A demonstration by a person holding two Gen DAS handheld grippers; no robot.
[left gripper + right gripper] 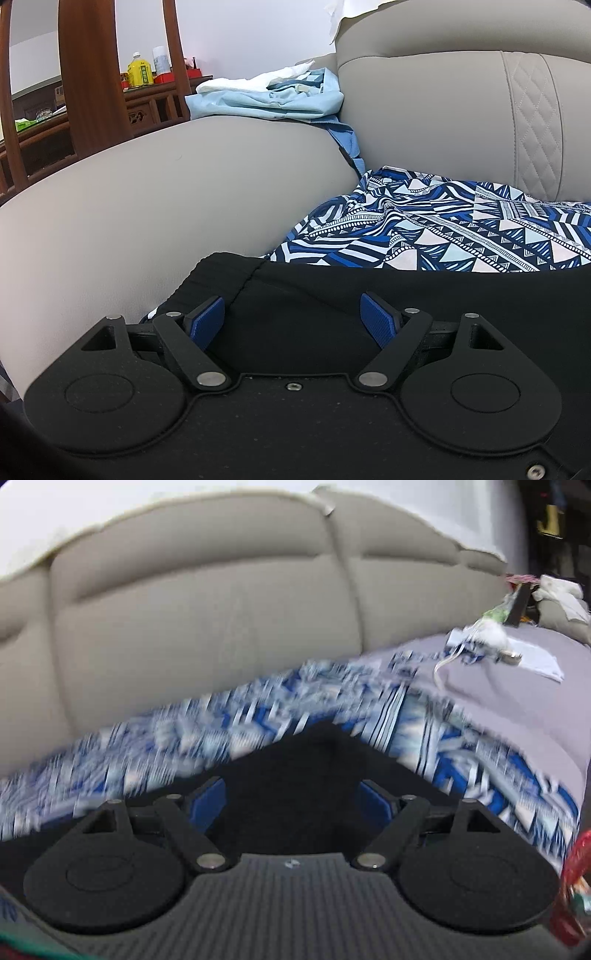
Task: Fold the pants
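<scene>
The black pants (332, 295) lie on a blue-and-white patterned cloth (443, 225) on a grey sofa. In the left wrist view my left gripper (293, 321) is open, its blue pads (207, 321) spread just above the elastic waistband end of the pants. In the right wrist view, which is motion-blurred, my right gripper (295, 805) is open over a pointed corner of the black pants (306, 775), blue pads (373, 805) either side. Whether the pads touch the fabric I cannot tell.
The sofa armrest (166, 192) rises left of the pants, with folded light-blue and white clothes (269, 96) on top. The sofa backrest (207, 602) is behind. A grey cushion (517, 686) with small clutter lies at the right. A wooden cabinet with bottles (140, 70) stands far left.
</scene>
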